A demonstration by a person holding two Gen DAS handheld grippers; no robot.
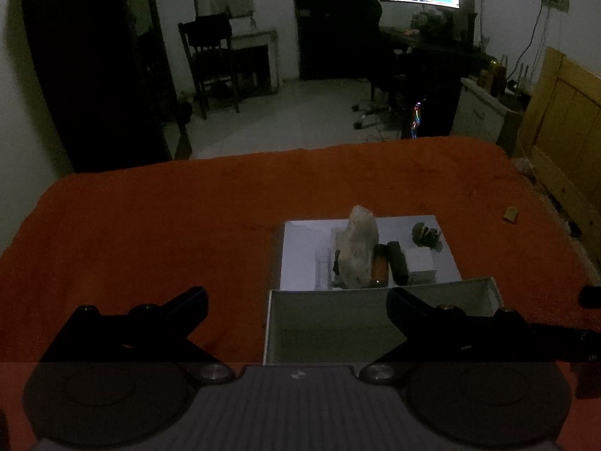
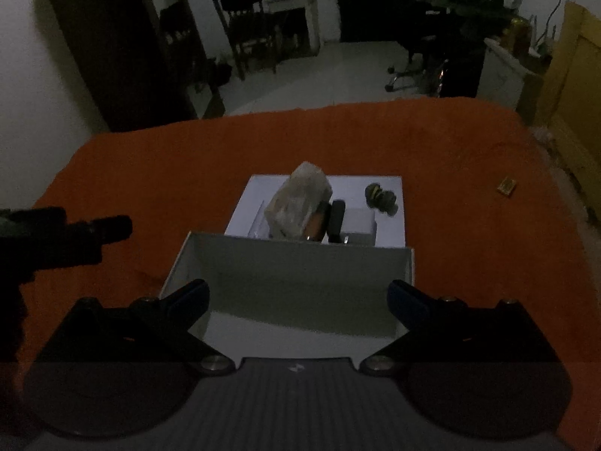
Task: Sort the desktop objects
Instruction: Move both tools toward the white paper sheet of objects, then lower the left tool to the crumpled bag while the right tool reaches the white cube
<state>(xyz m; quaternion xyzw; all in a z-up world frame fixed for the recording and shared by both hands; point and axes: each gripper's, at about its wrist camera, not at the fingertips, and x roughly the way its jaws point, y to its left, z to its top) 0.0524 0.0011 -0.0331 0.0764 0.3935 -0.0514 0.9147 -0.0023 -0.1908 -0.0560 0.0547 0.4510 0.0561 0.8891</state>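
Observation:
A white sheet (image 1: 304, 251) (image 2: 248, 203) lies on the orange cloth. On it stand a clear crumpled bag (image 1: 358, 248) (image 2: 298, 199), an orange object (image 1: 380, 268) (image 2: 317, 223), a black cylinder (image 1: 398, 263) (image 2: 336, 220), a small white box (image 1: 420, 263) (image 2: 360, 227) and a dark round clump (image 1: 426, 235) (image 2: 381, 195). An empty open white box (image 1: 330, 327) (image 2: 296, 282) sits in front of them. My left gripper (image 1: 296, 300) is open and empty, left of that box. My right gripper (image 2: 298, 297) is open and empty over the box.
A small yellow item (image 1: 511, 213) (image 2: 506, 186) lies on the orange cloth (image 1: 150, 225) (image 2: 469, 244) at the far right. The left gripper's body (image 2: 56, 240) shows at the left of the right wrist view. Chairs, a desk and a lit screen stand beyond the bed.

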